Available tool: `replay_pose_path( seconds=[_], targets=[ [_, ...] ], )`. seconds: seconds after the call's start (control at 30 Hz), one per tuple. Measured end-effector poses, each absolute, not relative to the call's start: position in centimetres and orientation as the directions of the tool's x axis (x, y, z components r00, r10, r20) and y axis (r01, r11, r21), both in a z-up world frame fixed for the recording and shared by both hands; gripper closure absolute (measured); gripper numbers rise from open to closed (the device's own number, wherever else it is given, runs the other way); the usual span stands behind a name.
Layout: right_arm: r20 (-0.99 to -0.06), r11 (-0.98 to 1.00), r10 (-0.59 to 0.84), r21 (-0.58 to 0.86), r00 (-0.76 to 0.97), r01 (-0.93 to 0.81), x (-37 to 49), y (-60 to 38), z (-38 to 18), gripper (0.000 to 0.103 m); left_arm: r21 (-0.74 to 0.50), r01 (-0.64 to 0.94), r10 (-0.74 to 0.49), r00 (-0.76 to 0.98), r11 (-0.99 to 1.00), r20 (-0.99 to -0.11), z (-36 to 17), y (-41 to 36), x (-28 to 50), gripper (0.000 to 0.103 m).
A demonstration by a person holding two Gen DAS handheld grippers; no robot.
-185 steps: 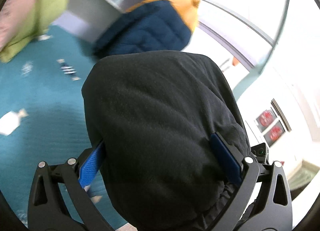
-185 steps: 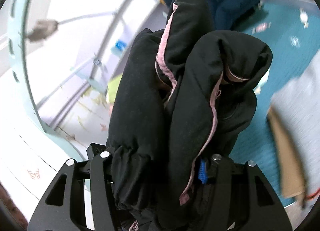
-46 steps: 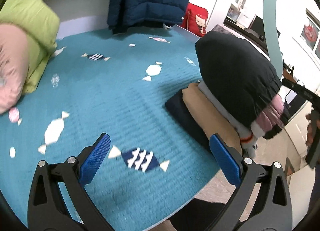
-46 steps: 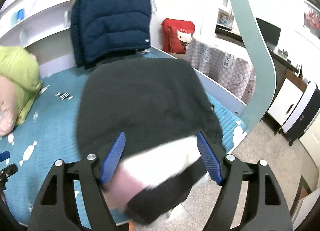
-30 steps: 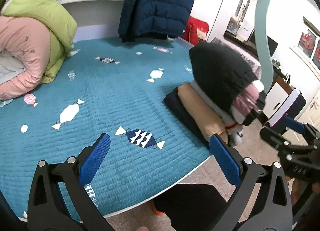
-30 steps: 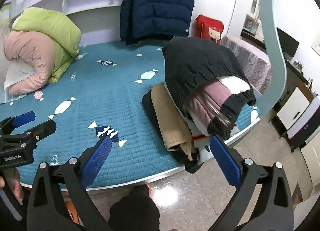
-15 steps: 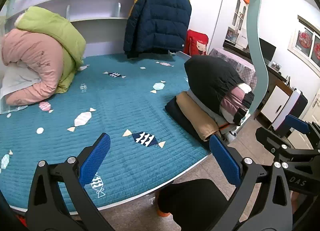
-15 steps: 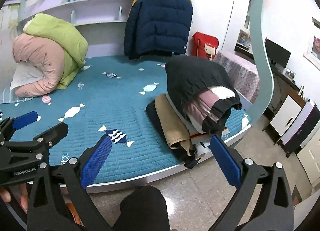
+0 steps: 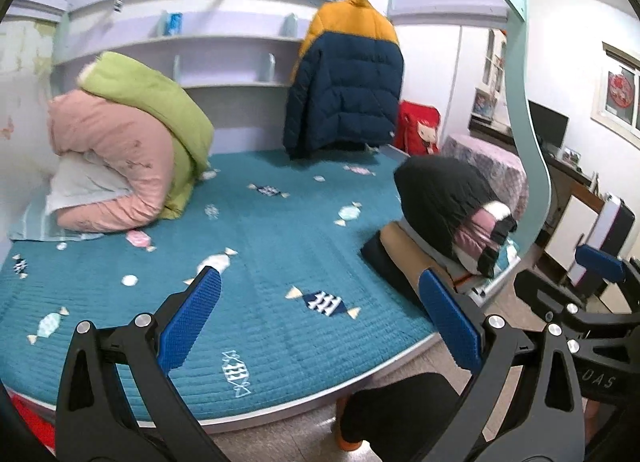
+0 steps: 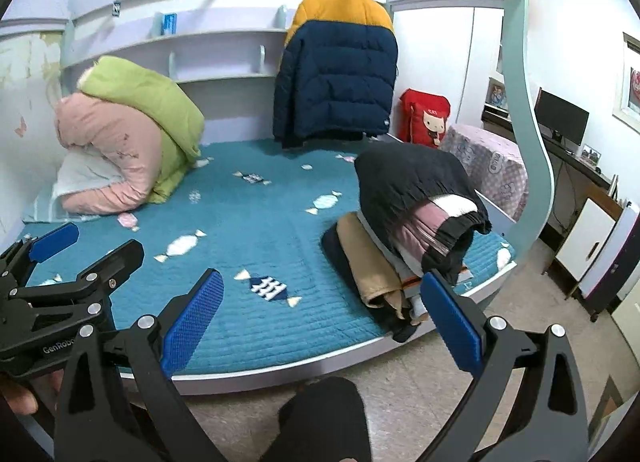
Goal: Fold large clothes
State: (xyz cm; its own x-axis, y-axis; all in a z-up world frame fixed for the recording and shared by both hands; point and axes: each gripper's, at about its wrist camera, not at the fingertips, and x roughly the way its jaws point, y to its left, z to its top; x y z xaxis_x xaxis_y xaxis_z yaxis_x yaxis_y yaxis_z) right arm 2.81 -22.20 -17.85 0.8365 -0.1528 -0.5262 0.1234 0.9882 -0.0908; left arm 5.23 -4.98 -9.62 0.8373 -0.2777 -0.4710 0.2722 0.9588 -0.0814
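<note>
At the bed's right edge the folded black jacket tops the stack, so with my left claw and right claw both spread empty, I'd check it sits square.

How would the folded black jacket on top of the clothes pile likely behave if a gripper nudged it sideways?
The black jacket looks puffy and soft, so it would probably squash and flop, not slide stiffly. It sits domed on the clothes pile near the bed's edge, so a push could tip it floorward. Its pink lining bulges open, suggesting it may unfold.
</note>
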Motion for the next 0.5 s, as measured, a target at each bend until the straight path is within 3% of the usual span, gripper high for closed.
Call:
replay_pose_path(
  seconds=[0.5],
  targets=[
    [-0.379, 0.995, -0.047, -0.095, 0.924, 0.012, -0.9, -16.9, -12.6, 0.008, -0.021, 0.109, -0.111, 0.948, 0.994, -0.298, -3.3, 0.6, -1.5, 0.004]
  ],
)
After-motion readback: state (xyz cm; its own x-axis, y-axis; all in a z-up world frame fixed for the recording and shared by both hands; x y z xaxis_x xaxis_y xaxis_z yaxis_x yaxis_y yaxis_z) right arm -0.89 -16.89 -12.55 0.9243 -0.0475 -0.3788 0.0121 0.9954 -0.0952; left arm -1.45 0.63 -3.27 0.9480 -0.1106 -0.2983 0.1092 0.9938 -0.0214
